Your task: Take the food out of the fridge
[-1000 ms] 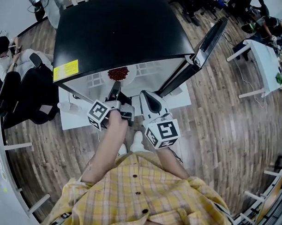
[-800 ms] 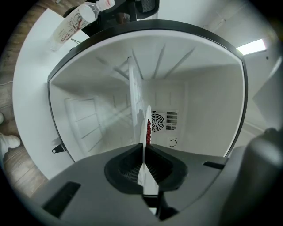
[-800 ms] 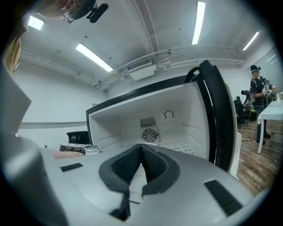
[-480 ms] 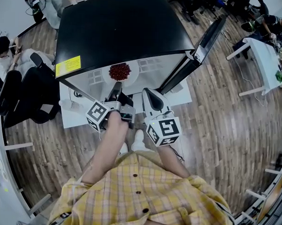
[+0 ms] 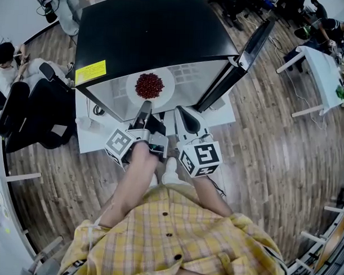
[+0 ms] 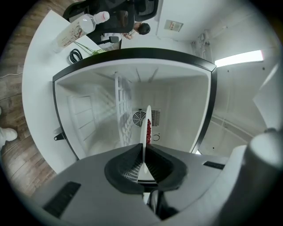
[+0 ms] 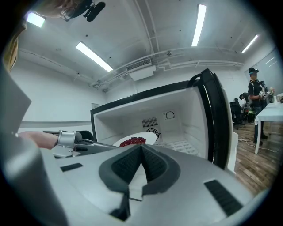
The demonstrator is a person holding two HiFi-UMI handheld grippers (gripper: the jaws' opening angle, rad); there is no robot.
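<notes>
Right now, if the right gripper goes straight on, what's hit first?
Probably the round white plate of red berries in the left gripper, just beyond the right gripper. Depth unclear; it may miss and reach the white fridge back wall.

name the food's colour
The food on the plate is dark red, clearest in the head view.

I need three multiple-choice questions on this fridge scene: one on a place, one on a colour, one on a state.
1. Where is the plate? A on the floor; B at the open front of the fridge; C on the fridge's top.
2. The food on the plate is: A red; B green; C yellow.
3. The fingers of the left gripper are: A wide apart; B closed on nothing; C closed on the plate's rim.
Answers: 1 B, it shows before the white inside; 2 A, a red heap; 3 C, the rim is pinched between them.
</notes>
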